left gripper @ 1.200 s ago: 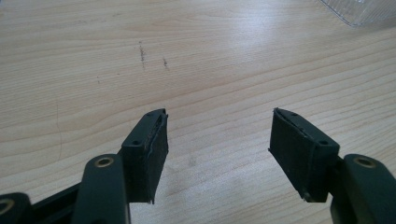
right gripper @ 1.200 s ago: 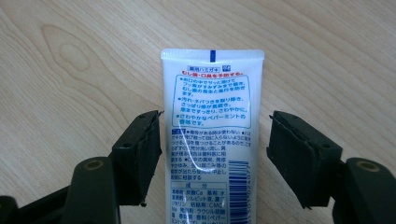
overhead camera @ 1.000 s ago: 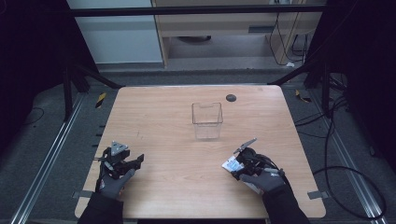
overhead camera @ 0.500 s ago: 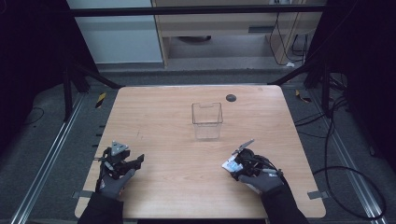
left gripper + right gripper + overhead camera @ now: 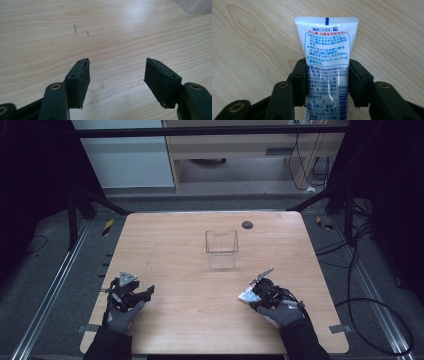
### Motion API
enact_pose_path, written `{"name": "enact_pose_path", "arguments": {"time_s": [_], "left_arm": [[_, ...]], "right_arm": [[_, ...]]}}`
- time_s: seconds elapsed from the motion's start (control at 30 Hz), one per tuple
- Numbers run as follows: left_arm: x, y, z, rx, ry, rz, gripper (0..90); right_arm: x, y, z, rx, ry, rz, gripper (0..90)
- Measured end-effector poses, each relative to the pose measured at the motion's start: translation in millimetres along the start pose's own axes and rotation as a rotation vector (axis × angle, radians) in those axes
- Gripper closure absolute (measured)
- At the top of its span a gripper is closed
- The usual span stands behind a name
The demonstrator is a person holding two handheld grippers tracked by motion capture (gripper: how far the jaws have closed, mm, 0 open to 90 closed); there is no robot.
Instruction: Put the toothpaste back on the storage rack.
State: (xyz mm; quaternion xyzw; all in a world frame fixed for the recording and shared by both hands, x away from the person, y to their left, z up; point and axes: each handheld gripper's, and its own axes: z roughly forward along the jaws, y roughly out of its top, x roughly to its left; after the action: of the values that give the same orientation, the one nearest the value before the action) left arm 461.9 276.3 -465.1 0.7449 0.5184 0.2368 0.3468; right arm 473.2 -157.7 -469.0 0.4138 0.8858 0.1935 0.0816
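- The white toothpaste tube lay flat on the tabletop near its front right edge, crimped end pointing away from the person's right hand; in the high view it showed as a pale patch at the jaw tips.
- Right gripper had just been closing, tube between the jaws; pads met both long edges of the tube, so I judged it clamped on the tube.
- Grip sat about mid-body. Judgement: squeeze lightly, since a soft tube will buckle or ooze; lift level and check it does not droop or slide before carrying.
- Left gripper rested at front left, jaws apart and empty, over bare wood.
- A clear open-topped box stood upright mid-table, well apart from both grippers; probable destination.
- A small dark disc lay near the far edge.
- Tabletop: pale wood grain, a few faint scuffs. Room dim; cables on the floor at right, cabinets behind.
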Motion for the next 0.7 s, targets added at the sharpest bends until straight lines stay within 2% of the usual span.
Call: {"name": "enact_pose_path", "arguments": {"time_s": [0.07, 0.13, 0.37, 0.43, 0.5, 0.6, 0.67, 0.7], "left_arm": [[-0.1, 0.1, -0.2, -0.001, 0.000, 0.000, 36.1], [-0.1, 0.1, -0.2, -0.001, 0.000, 0.000, 36.1], [0.0, 0.2, -0.3, -0.002, -0.001, 0.000, 36.1], [0.1, 0.2, -0.3, -0.002, -0.001, -0.001, 36.1], [0.2, 0.2, -0.2, -0.002, 0.000, -0.002, 36.1], [0.2, 0.2, -0.3, -0.003, 0.000, -0.003, 36.1], [0.0, 0.3, -0.3, -0.002, 0.000, -0.001, 36.1], [0.0, 0.3, -0.4, -0.002, 0.000, -0.001, 36.1]], "right_arm": [[-0.9, 0.0, -1.9, -0.005, 0.002, -0.004, 60.4], [-3.5, -0.9, -7.9, -0.009, 0.014, 0.012, 65.3], [-7.0, -3.4, -19.4, -0.027, 0.026, 0.034, 70.5], [-9.4, -4.3, -26.8, -0.063, 0.043, 0.048, 71.5], [-9.9, -4.6, -28.8, -0.074, 0.049, 0.056, 71.7], [-12.7, -5.4, -37.9, -0.134, 0.064, 0.066, 72.2], [-13.5, -5.9, -44.6, -0.182, 0.073, 0.081, 72.4], [-14.5, -6.1, -49.6, -0.229, 0.085, 0.091, 72.5]]}}
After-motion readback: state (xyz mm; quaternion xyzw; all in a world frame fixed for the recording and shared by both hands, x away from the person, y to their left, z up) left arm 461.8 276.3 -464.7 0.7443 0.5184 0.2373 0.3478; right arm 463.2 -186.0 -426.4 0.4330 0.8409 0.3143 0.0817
